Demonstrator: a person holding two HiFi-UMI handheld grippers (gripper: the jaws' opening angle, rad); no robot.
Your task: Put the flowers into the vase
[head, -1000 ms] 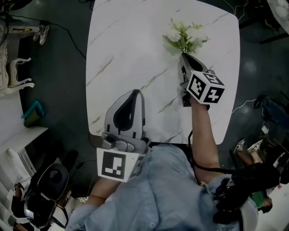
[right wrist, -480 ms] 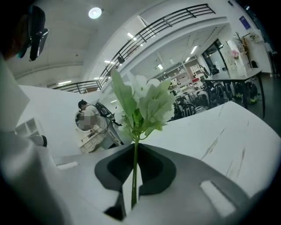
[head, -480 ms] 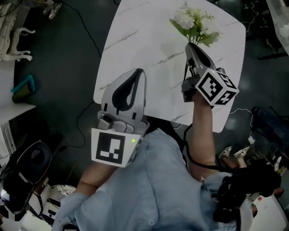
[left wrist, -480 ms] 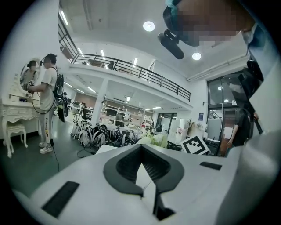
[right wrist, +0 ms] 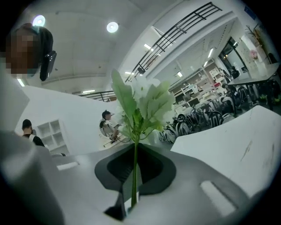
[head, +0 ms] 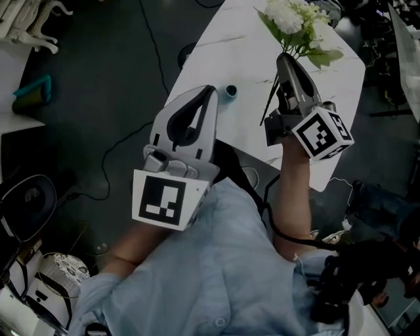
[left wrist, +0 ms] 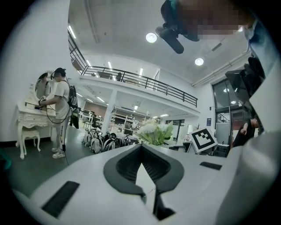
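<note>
A bunch of white flowers [head: 292, 20] with green leaves sticks out past my right gripper [head: 286, 59], which is shut on the thin green stem [right wrist: 133, 176] and holds it above the white marble table [head: 239, 46]. In the right gripper view the blooms [right wrist: 145, 103] stand upright beyond the jaws. My left gripper [head: 209, 92] is shut with nothing in it, over the table's near edge. A small round blue-rimmed vessel [head: 230, 91], seen from above, stands on the table just right of the left gripper's tip. In the left gripper view the flowers [left wrist: 153, 131] show ahead.
Dark floor with cables surrounds the table. A person [left wrist: 59, 99] stands at a white dressing table [left wrist: 28, 116] far off on the left. A teal object [head: 33, 88] lies on the floor at left. Parked bicycles [left wrist: 103, 141] stand in the background.
The right gripper has lifted the flowers up off the table. The left gripper has risen and moved forward to the table's edge. The small blue-rimmed vessel has come into view beside it.
</note>
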